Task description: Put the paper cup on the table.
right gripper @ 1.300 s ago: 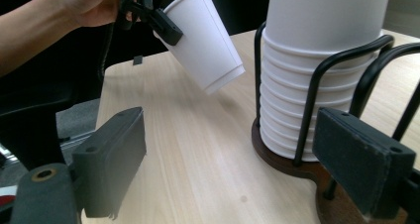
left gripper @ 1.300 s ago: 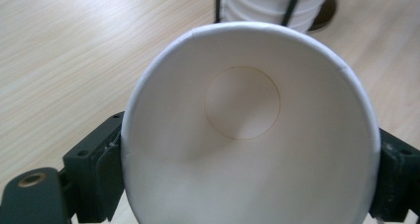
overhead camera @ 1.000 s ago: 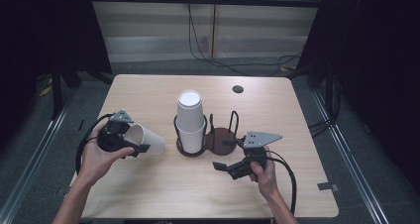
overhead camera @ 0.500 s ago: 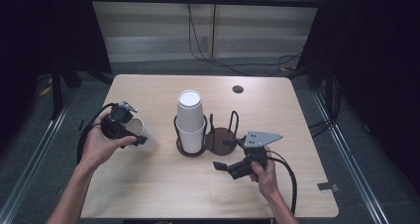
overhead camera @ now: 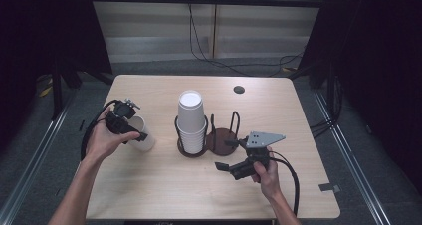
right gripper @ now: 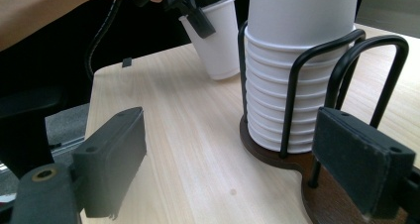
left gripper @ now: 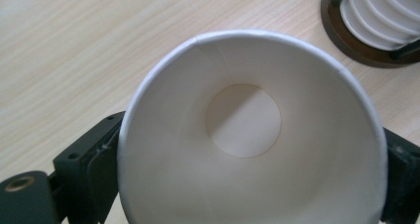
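A white paper cup stands mouth-up on the table's left side, left of the holder. My left gripper comes down over it with one jaw on each side. Its jaws have just been opening, and the cup's rim looks round and unsquashed between them. In the right gripper view the same cup rests on the wood under the left gripper. My right gripper hovers open and empty in front of the holder, pointing at it.
A dark wire cup holder on a brown base sits mid-table. Its left ring carries a tall stack of white cups. A dark round hole lies toward the far edge of the wooden table.
The left hand has carried the cup toward the far left, turned it from tilted to upright and set it on the table. The right hand has stayed put.
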The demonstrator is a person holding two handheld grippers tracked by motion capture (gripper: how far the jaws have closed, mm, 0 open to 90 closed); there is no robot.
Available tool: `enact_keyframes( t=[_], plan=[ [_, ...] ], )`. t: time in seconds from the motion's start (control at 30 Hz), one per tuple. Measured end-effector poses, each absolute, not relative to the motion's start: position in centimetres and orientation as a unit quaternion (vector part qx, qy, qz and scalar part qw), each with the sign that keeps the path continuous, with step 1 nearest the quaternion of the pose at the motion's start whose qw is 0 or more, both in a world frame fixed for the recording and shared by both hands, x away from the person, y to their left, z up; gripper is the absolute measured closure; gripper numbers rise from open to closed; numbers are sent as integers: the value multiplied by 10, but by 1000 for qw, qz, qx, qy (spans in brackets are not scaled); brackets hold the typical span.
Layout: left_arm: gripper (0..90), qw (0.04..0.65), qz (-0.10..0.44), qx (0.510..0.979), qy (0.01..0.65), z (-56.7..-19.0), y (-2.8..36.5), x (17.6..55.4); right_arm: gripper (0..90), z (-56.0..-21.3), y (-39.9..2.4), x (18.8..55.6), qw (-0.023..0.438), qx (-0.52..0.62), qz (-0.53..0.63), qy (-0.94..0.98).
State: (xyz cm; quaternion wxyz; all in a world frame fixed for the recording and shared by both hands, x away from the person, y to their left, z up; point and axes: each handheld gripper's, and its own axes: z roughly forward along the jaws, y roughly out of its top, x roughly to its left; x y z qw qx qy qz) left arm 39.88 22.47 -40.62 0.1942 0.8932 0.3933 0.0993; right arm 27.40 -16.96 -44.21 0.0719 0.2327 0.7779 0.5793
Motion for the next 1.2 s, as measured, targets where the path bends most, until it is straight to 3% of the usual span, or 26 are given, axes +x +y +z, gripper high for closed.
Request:
enact_keyframes(
  t=[0.43,0.83,1.2],
  plan=[
    [49,192,86,902,378,-416,219,405,132,-440,-171,272,73,231,582,776],
    [94,198,94,909,355,-428,223,401,132,-439,-167,272,69,229,585,775],
    [58,192,90,905,369,-435,229,398,132,-439,-167,273,67,230,585,775]
  ],
)
